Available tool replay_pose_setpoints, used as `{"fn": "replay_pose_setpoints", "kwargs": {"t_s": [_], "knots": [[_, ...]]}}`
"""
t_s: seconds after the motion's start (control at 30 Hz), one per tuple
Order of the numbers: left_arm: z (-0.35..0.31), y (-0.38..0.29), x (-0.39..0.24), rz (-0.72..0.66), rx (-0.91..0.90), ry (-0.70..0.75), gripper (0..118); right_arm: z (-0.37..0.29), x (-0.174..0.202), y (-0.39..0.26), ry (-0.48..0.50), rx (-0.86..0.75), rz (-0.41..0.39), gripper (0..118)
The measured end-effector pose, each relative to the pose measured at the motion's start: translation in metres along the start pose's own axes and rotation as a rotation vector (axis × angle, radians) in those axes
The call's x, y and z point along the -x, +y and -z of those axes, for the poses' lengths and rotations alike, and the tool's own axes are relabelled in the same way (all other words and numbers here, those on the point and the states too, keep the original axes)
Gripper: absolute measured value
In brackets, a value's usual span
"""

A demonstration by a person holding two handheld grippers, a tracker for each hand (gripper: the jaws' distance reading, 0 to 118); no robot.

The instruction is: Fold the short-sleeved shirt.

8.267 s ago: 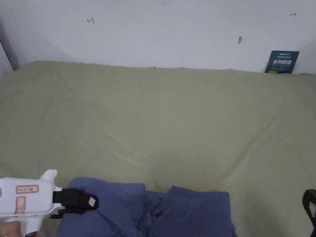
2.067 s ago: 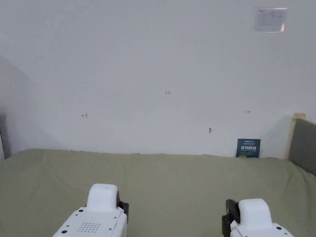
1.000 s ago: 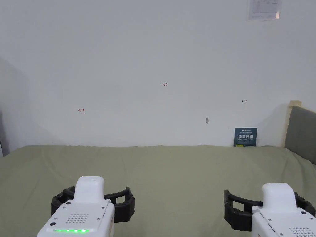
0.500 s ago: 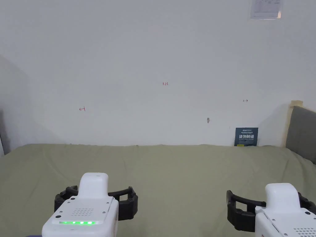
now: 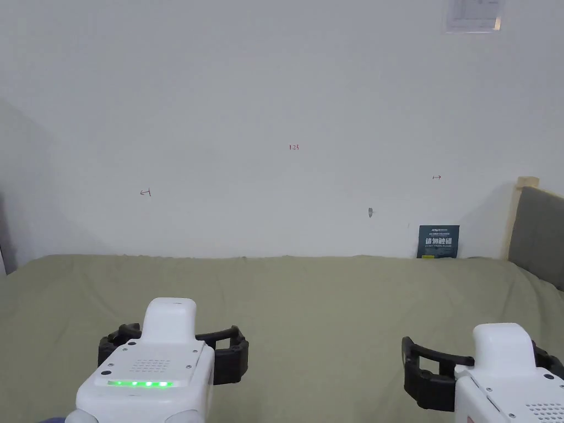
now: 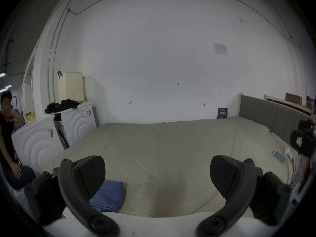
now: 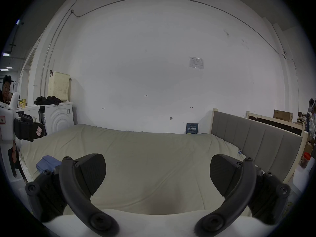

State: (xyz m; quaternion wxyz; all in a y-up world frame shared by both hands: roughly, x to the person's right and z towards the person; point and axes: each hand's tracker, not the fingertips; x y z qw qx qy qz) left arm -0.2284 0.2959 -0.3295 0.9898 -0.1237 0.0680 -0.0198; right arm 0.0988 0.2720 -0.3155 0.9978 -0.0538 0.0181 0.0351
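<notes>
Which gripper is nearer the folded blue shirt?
Left. The left gripper hangs just above the folded blue shirt, with open fingers; the right gripper is off to the shirt's right.

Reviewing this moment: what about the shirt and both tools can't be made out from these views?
- Shirt: in the left gripper view the left tool's jaw covers one side, so how neatly it's folded can't be judged.
- Shirt in the right gripper view: small, far off, partly behind the right tool's jaw.
- Head view: white housings hide the middle of both tools' open jaws.
</notes>
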Motion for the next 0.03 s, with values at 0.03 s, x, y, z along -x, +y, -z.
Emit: {"fn": "replay_pose_setpoints", "kwargs": {"t_s": [0.03], "knots": [[-0.0009, 0.0002, 0.0026, -0.051, -0.02, -0.028, 118, 0.0, 0.0002, 0.0009, 0.004, 0.0, 0.0, 118]]}}
